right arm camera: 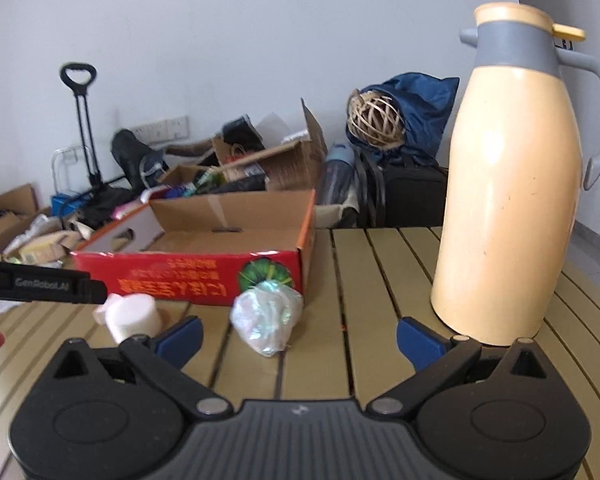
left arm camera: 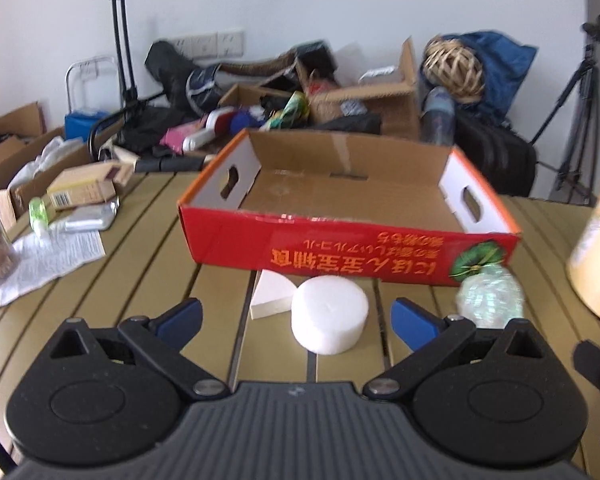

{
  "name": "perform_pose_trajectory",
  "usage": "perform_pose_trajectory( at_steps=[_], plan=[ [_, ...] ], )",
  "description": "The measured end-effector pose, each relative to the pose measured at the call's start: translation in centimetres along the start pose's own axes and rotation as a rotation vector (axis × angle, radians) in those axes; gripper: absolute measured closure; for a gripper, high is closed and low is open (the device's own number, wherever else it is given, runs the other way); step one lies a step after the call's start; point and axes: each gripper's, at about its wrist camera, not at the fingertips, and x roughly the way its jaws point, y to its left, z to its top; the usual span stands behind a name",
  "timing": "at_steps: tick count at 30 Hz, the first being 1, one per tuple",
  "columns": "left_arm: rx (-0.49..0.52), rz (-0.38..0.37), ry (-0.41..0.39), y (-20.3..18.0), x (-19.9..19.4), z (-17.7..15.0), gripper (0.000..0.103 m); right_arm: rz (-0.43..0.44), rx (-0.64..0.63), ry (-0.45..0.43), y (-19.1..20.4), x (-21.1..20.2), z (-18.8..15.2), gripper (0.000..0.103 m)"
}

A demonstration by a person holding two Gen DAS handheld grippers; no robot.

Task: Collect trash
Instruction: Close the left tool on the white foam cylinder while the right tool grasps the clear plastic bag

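Note:
A red cardboard box [left arm camera: 340, 248] [right arm camera: 204, 276] lies open and empty on the slatted table. In front of it sit a white foam disc [left arm camera: 329, 314] [right arm camera: 138, 316], a white foam wedge [left arm camera: 272, 294] and a crumpled clear plastic bag [left arm camera: 490, 296] [right arm camera: 268, 316]. My left gripper [left arm camera: 296, 320] stands open just short of the foam disc, with the disc between its blue fingertips' line. My right gripper [right arm camera: 298, 338] is open too, and the plastic bag lies just ahead of it, toward its left finger. The left gripper's body [right arm camera: 40, 284] shows at the left of the right wrist view.
A tall cream thermos jug [right arm camera: 508, 200] [left arm camera: 598, 248] stands on the table's right side. Papers [left arm camera: 44, 264], small boxes [left arm camera: 82, 190], a green bottle [left arm camera: 38, 212] and a foil pack [left arm camera: 88, 216] lie at the left. Cartons, bags, a trolley and a tripod [left arm camera: 576, 120] crowd the floor behind.

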Motion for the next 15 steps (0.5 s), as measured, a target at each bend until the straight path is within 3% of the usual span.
perform_pose_trajectory(
  at_steps=[10,12,15],
  plan=[
    [-0.010,0.016,0.091,-2.2,6.1,-0.3,0.013,-0.005,0.012,0.070,-1.1,4.9,-0.1,0.000],
    [-0.006,0.016,0.098,-2.5,6.8,-0.5,0.019,0.007,0.005,0.072,-0.9,5.4,-0.2,0.001],
    [-0.002,0.006,0.115,-2.7,7.5,-0.7,0.036,0.025,-0.013,0.072,-0.5,5.8,-0.2,0.001]
  ],
)
